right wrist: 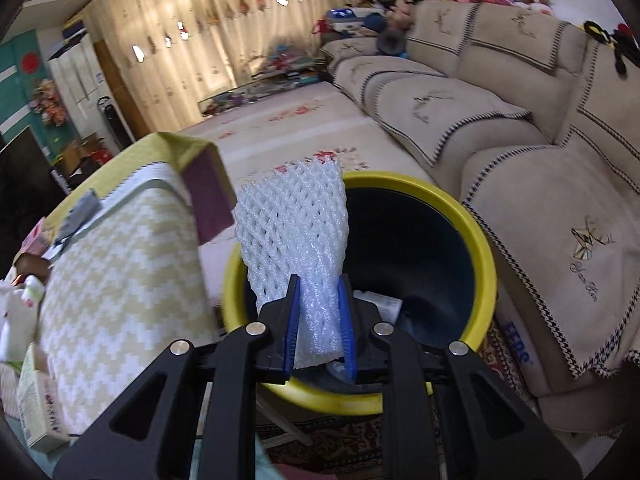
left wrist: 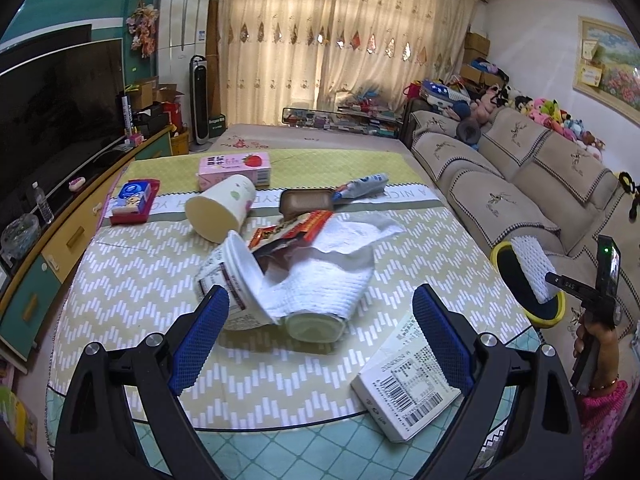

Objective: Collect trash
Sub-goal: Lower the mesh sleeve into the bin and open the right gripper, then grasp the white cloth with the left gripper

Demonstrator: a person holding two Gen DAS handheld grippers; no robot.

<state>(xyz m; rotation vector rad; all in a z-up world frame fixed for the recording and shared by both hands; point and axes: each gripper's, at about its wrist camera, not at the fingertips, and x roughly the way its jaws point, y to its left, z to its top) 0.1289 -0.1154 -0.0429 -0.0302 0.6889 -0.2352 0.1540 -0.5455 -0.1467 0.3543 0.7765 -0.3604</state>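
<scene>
- Zigzag-patterned yellow tablecloth covers my table, littered with trash.
- My left gripper hangs with jaws apart, the toppled white printed paper cup lying just beyond them.
- My right gripper pinches the white foam fruit net, right over the round yellow-rimmed bin.

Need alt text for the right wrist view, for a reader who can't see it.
The right gripper is shut on a white foam net sleeve, holding it over the open mouth of a yellow-rimmed bin on the floor. A table with a zigzag cloth is at left, a beige sofa at right.
</scene>
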